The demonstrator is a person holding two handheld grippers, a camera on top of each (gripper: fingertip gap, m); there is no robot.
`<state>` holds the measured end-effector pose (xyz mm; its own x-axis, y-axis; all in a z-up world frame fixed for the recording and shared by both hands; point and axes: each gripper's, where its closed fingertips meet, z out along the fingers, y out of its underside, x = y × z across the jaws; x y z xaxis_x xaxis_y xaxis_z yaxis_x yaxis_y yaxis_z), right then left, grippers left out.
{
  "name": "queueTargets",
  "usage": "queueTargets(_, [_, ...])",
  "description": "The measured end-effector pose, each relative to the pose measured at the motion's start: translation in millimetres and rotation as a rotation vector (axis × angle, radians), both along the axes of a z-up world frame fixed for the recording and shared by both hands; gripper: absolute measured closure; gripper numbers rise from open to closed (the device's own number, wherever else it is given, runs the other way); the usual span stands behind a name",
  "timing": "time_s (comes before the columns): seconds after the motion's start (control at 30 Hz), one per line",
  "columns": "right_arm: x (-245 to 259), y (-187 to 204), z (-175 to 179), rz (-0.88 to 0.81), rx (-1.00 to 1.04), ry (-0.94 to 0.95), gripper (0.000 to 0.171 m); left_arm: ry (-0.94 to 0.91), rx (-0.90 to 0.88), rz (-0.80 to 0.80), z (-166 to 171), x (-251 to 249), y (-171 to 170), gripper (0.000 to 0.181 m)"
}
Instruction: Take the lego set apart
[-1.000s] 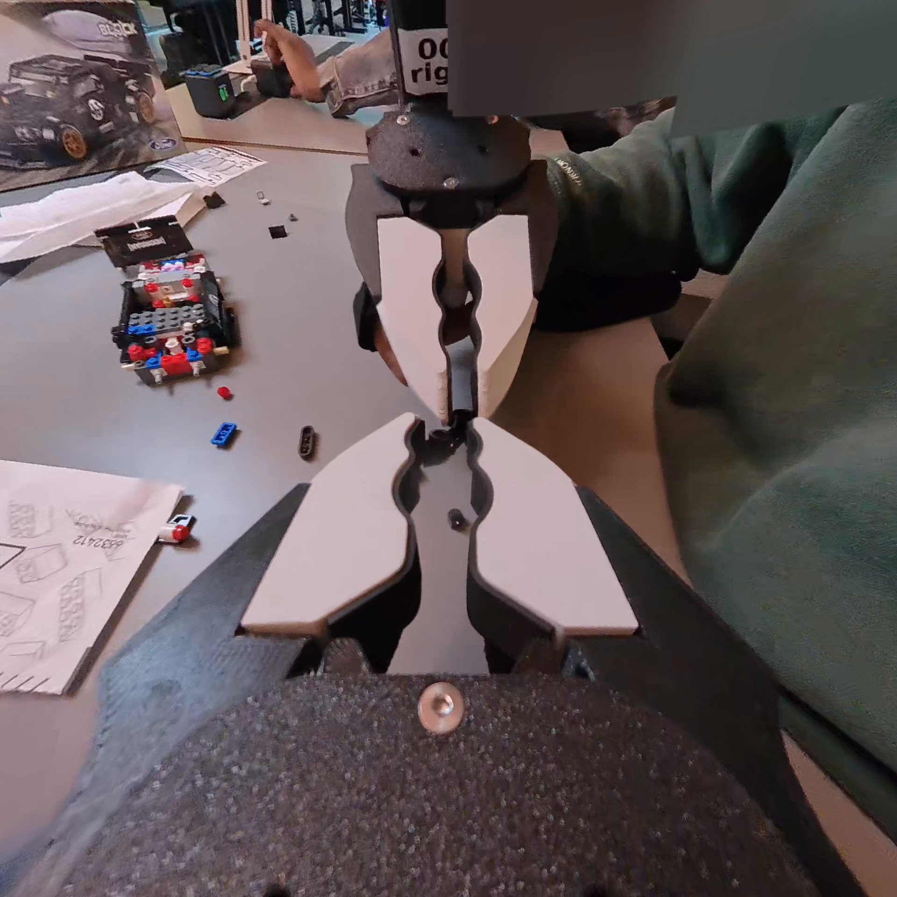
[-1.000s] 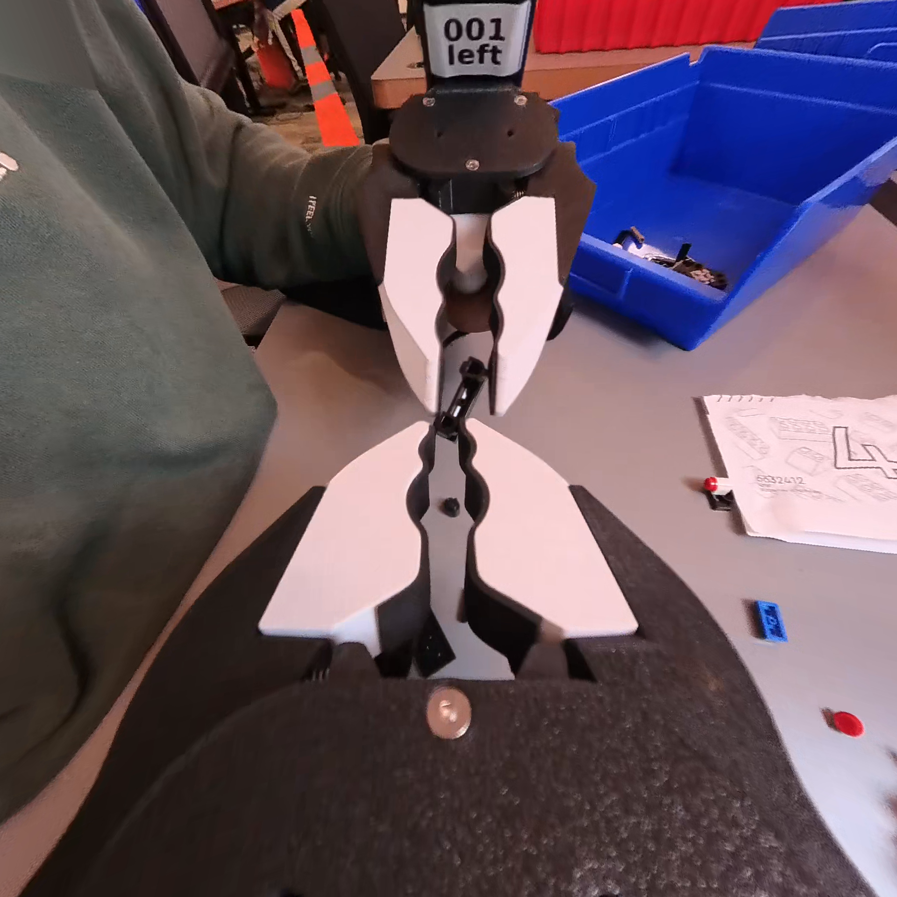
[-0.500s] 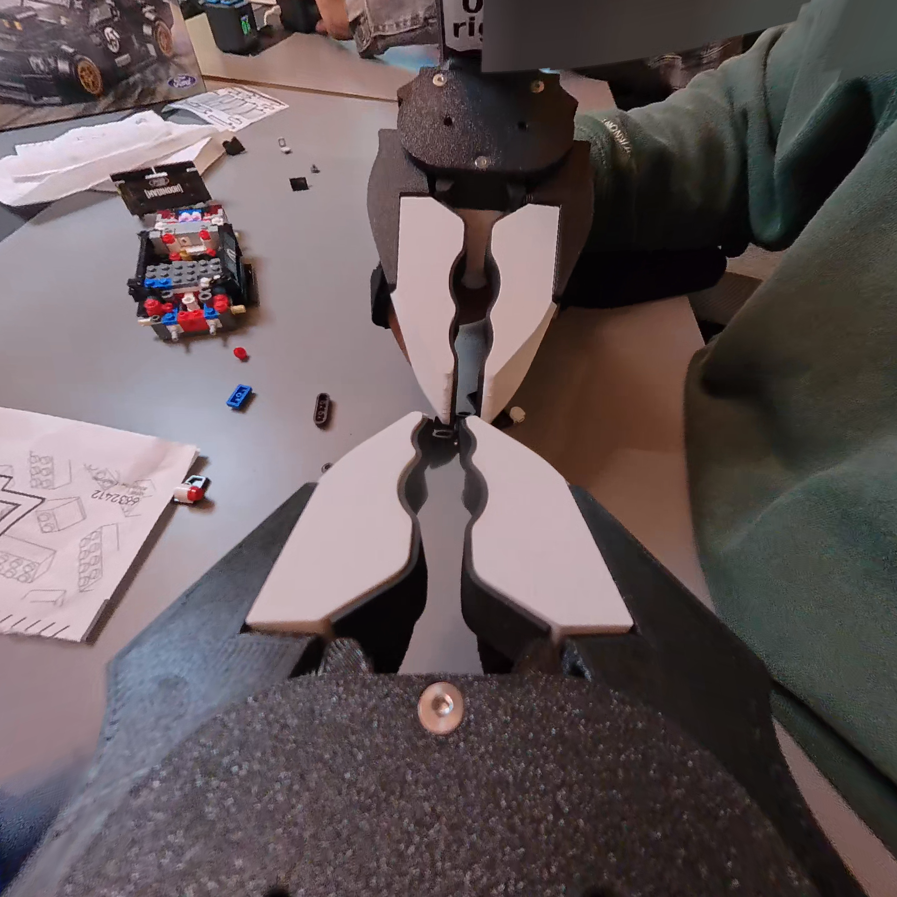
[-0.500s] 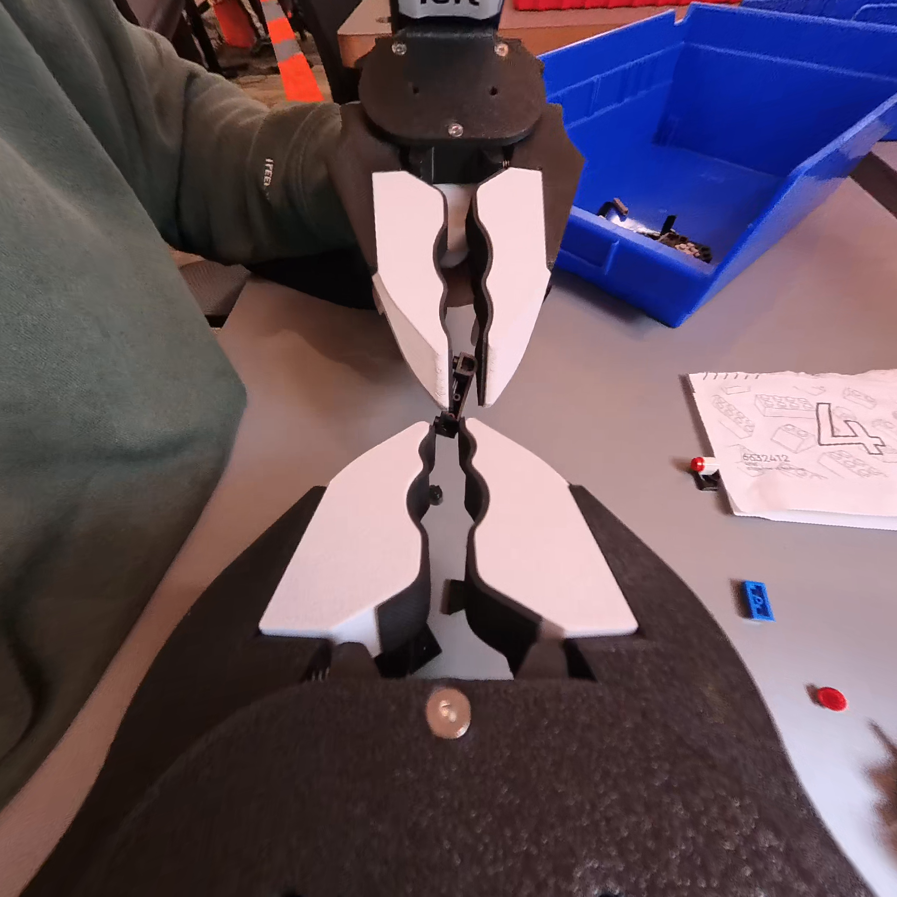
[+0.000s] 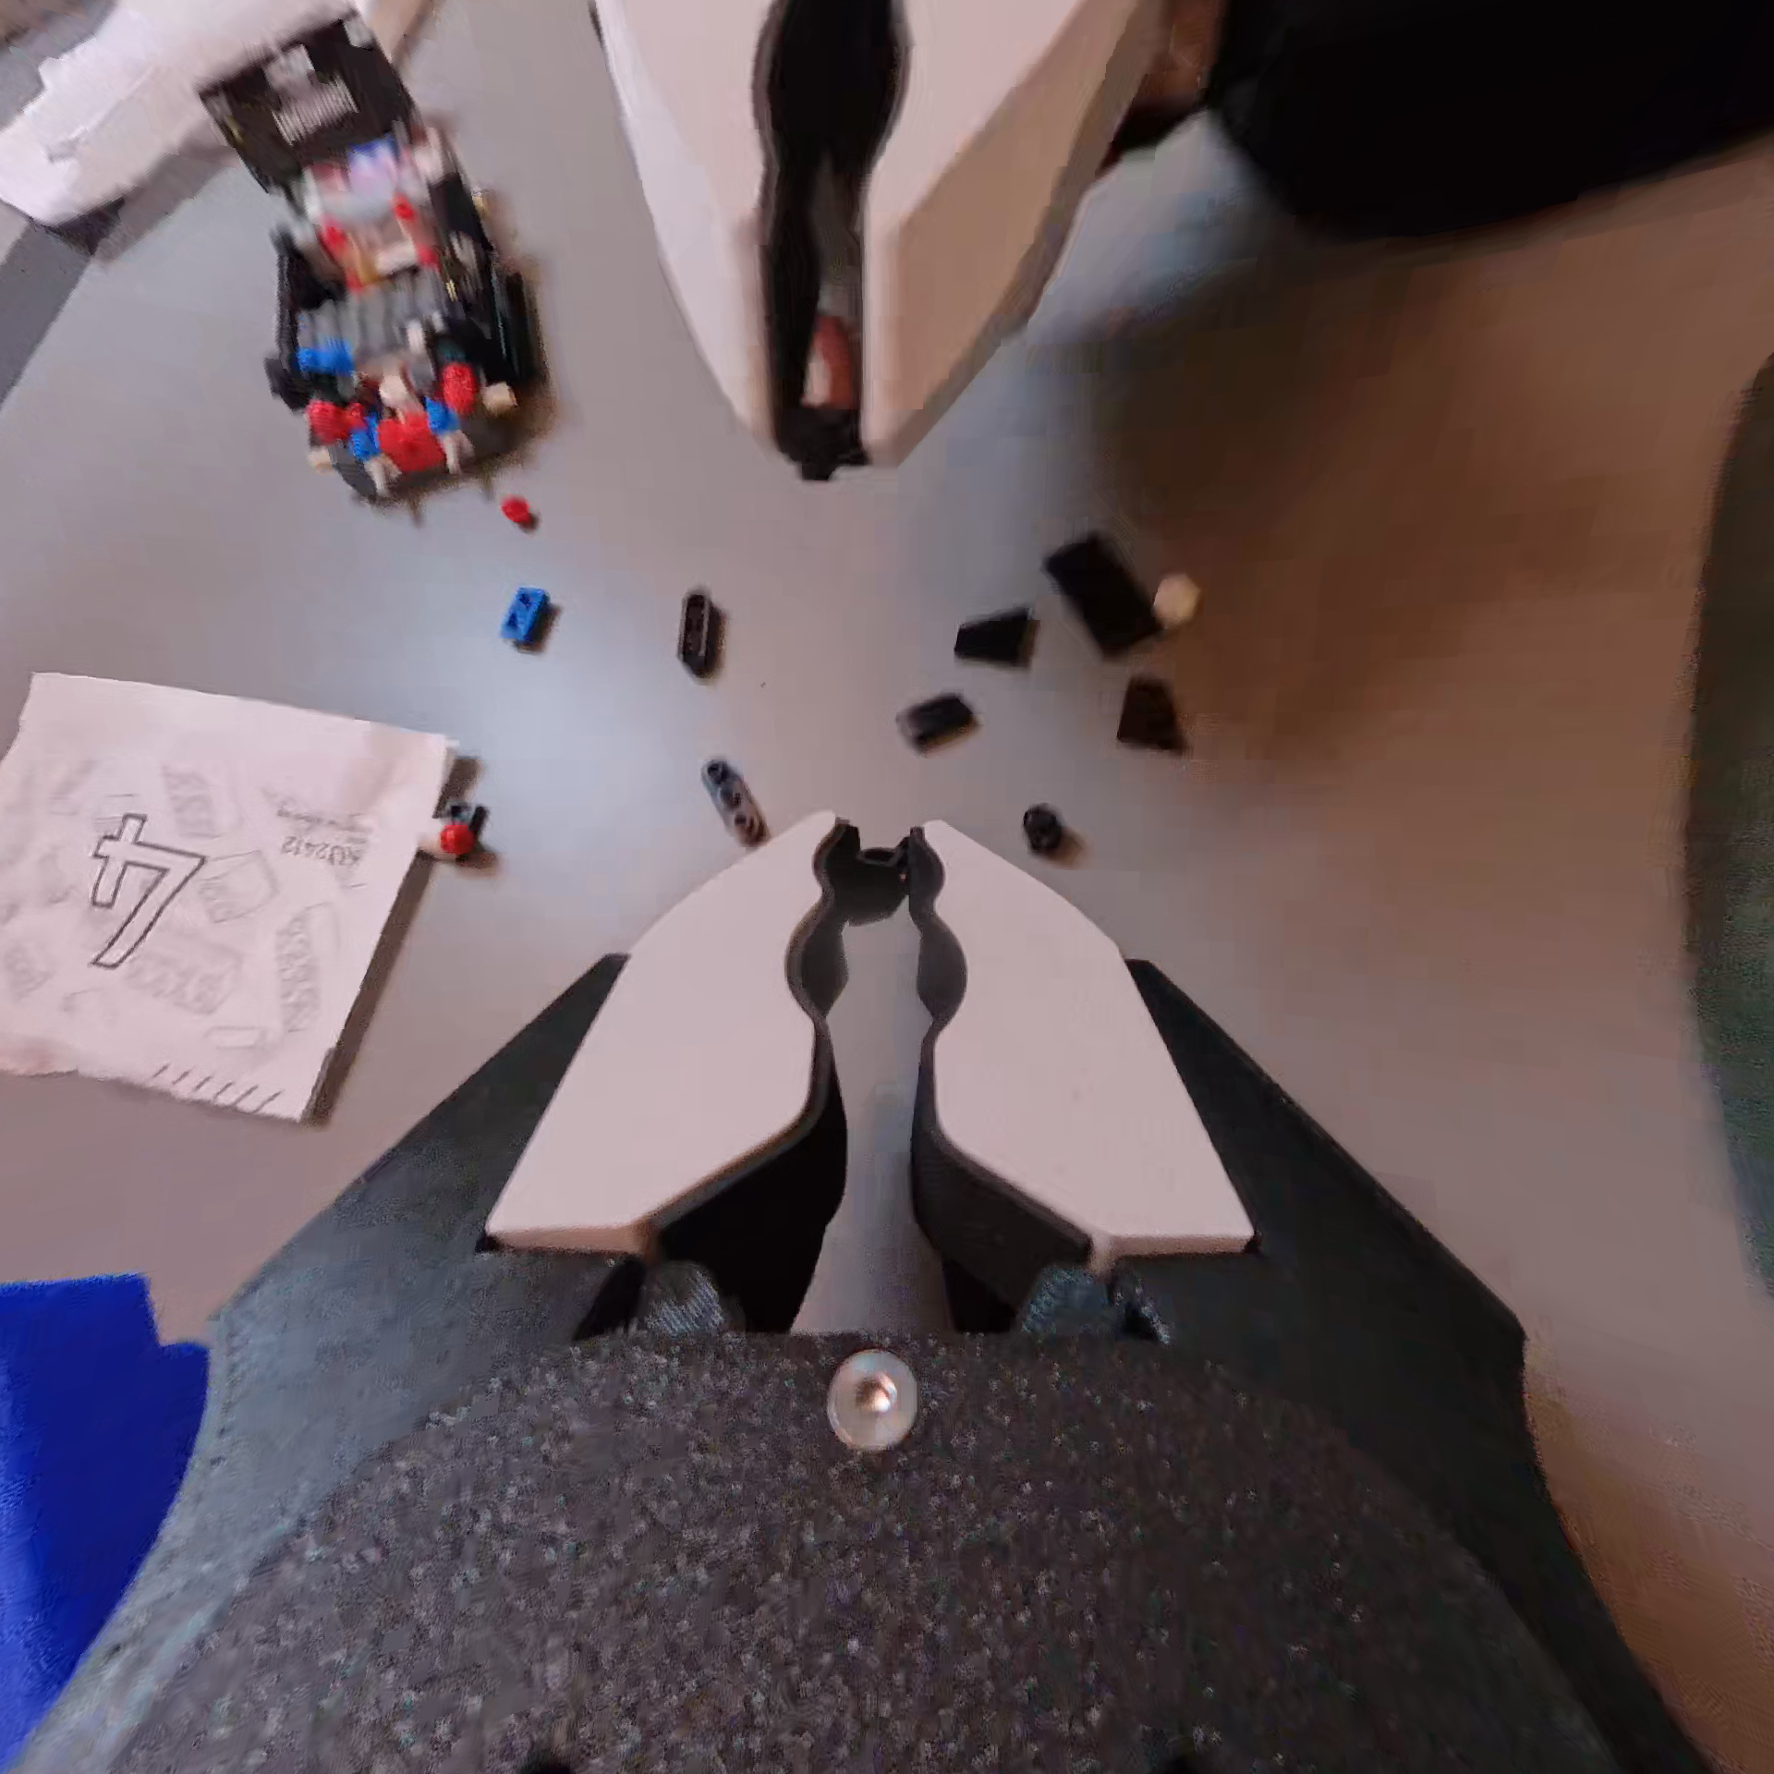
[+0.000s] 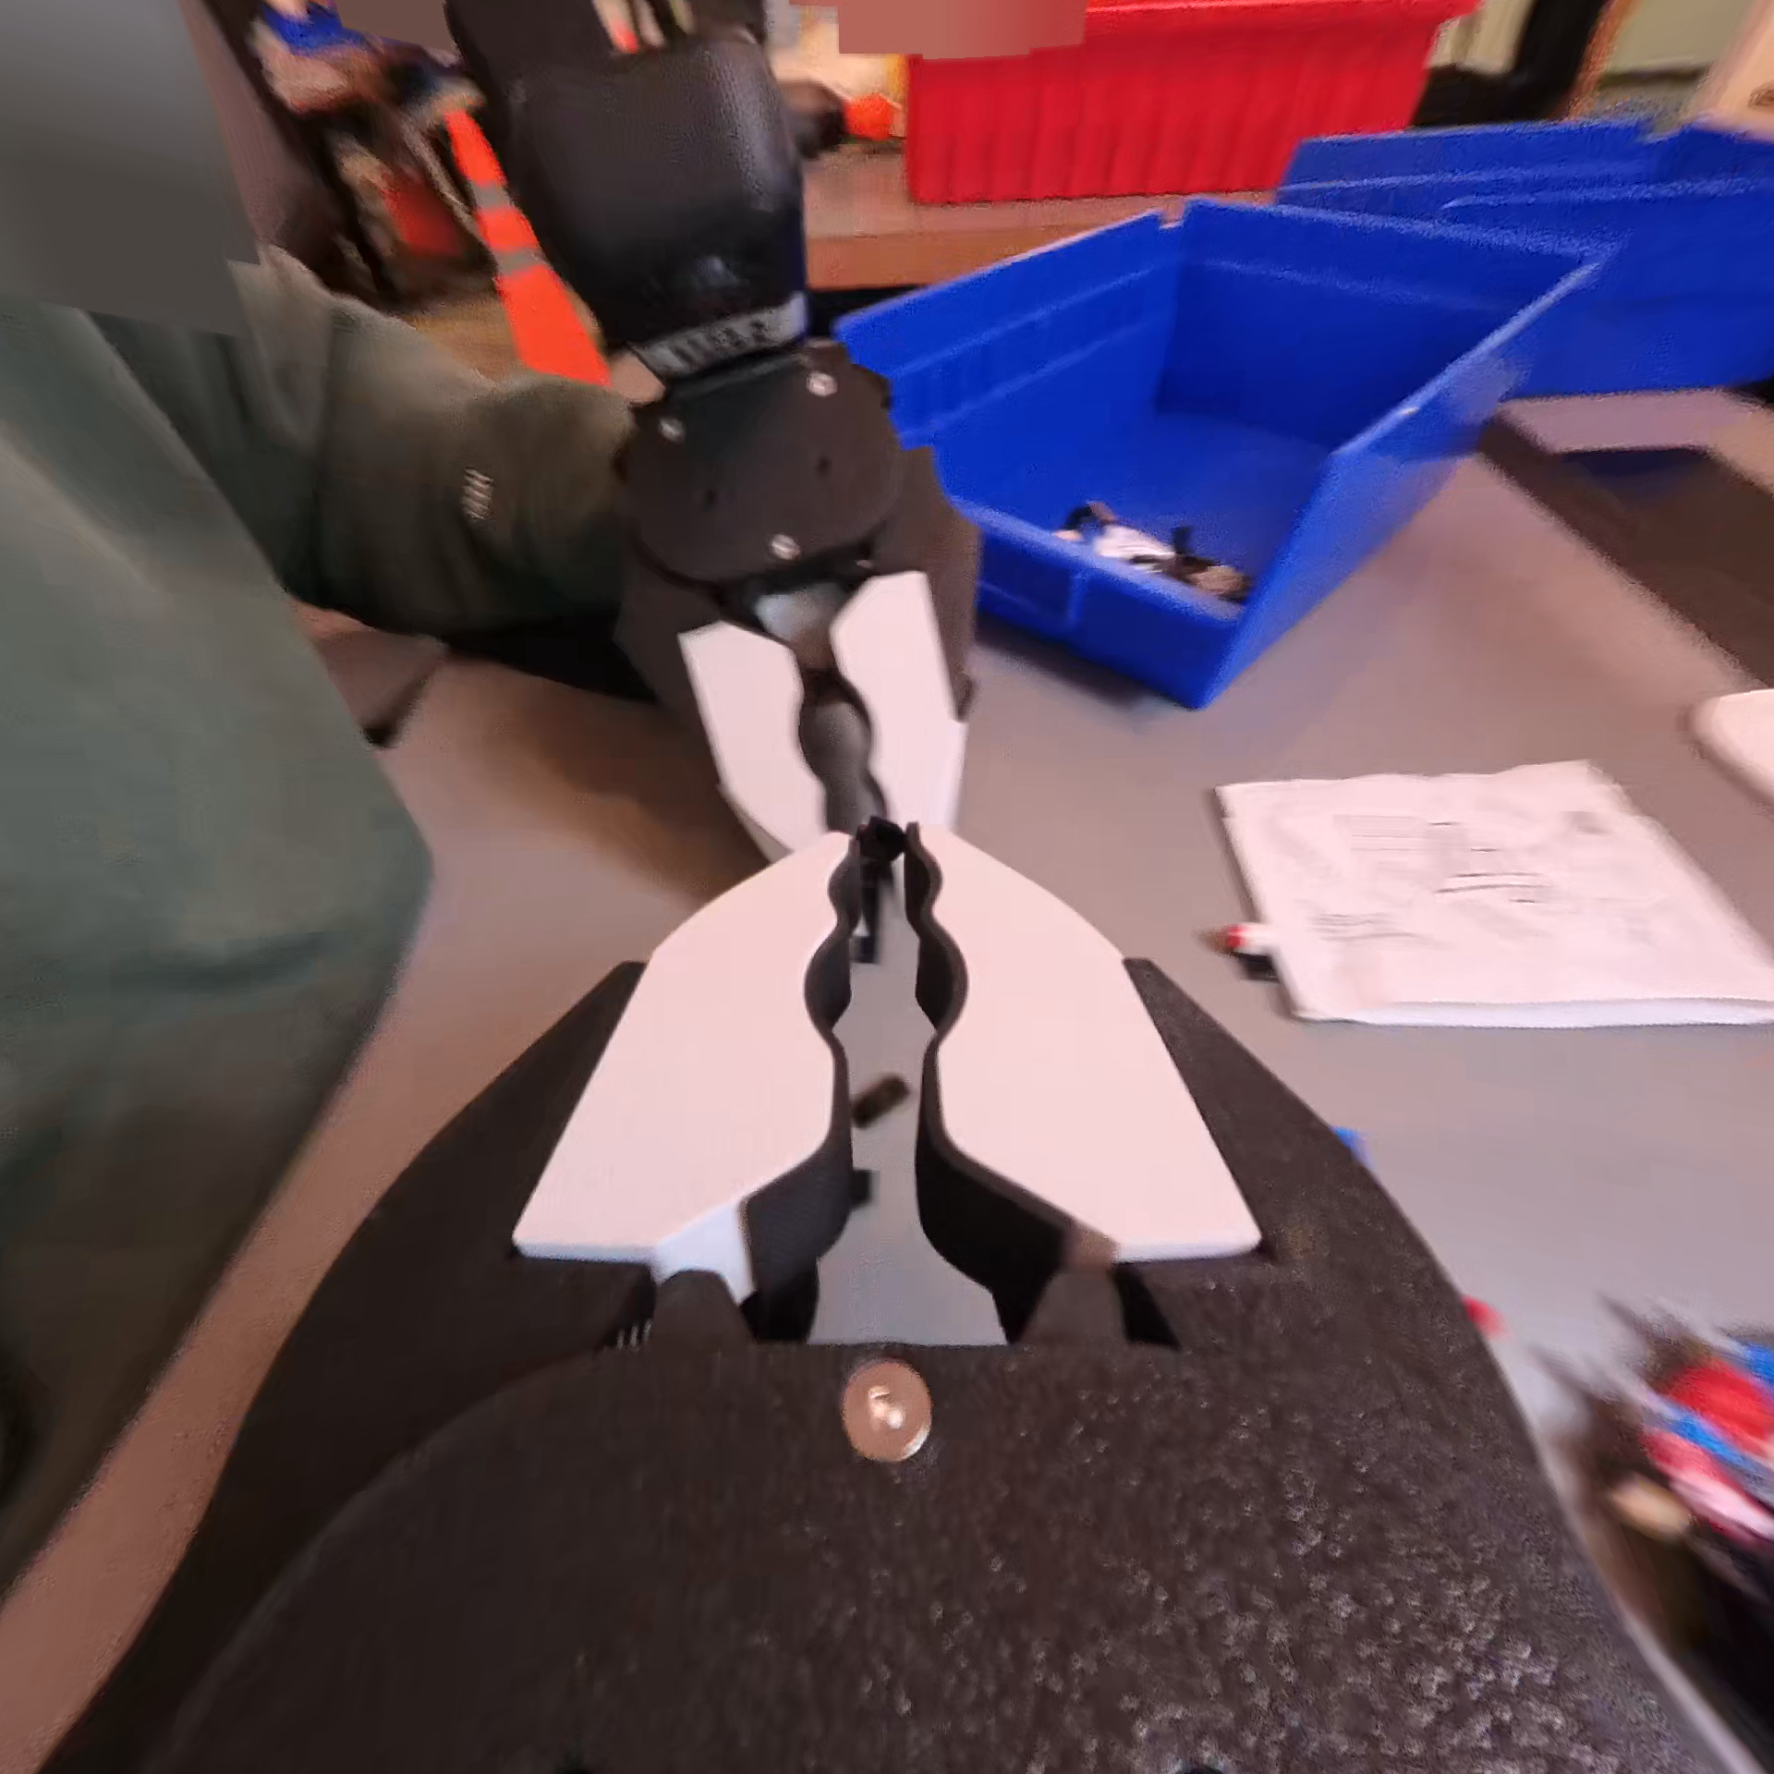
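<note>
My left gripper is shut on a small black lego piece above the grey table. My right gripper is shut on another black lego piece, a thin part of which hangs between the fingers. The two grippers face each other a short way apart; the right gripper also shows at the top of the left wrist view, the left gripper in the right wrist view. The partly stripped lego car stands at the far left, blurred.
Loose pieces lie on the table: a red stud, a blue plate, a black link and several black bricks. A printed sheet lies left. A blue bin with pieces stands beyond. A person's green sleeve is close. Some 7 cm of space lies between my two pairs of fingers. The partly stripped lego car is about 20 cm from both grippers' fingertips.
The grippers held one black assembly tip to tip; now they have pulled apart, each with a piece. The left gripper has tipped downward over the table.
</note>
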<state>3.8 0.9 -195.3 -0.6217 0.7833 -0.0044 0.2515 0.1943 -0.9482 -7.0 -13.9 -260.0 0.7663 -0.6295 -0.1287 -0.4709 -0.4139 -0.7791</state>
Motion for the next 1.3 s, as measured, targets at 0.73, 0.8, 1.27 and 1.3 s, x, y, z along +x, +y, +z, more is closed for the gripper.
queueTargets(0.73, [-3.3, -13.7, -37.0, -0.040, 0.210, -0.090, 0.149, -0.389, 0.110, 0.023, 41.4, 13.7, 14.8, 0.171])
queueTargets(0.8, [-5.1, -13.4, -31.6, -0.056, 0.215, -0.050, 0.161, -0.415, 0.118, 0.012, 44.5, 15.8, 13.8, 0.171])
queueTargets(1.27, [4.6, -19.1, -38.1, -0.003, 0.303, -0.110, 0.163, -0.363, 0.079, -0.087, 41.6, 24.7, 0.1, 0.171])
queueTargets(1.3, [6.1, -22.7, -45.4, 0.014, 0.358, -0.125, 0.164, -0.427, 0.095, -0.121, 50.6, 31.4, -2.8, 0.170])
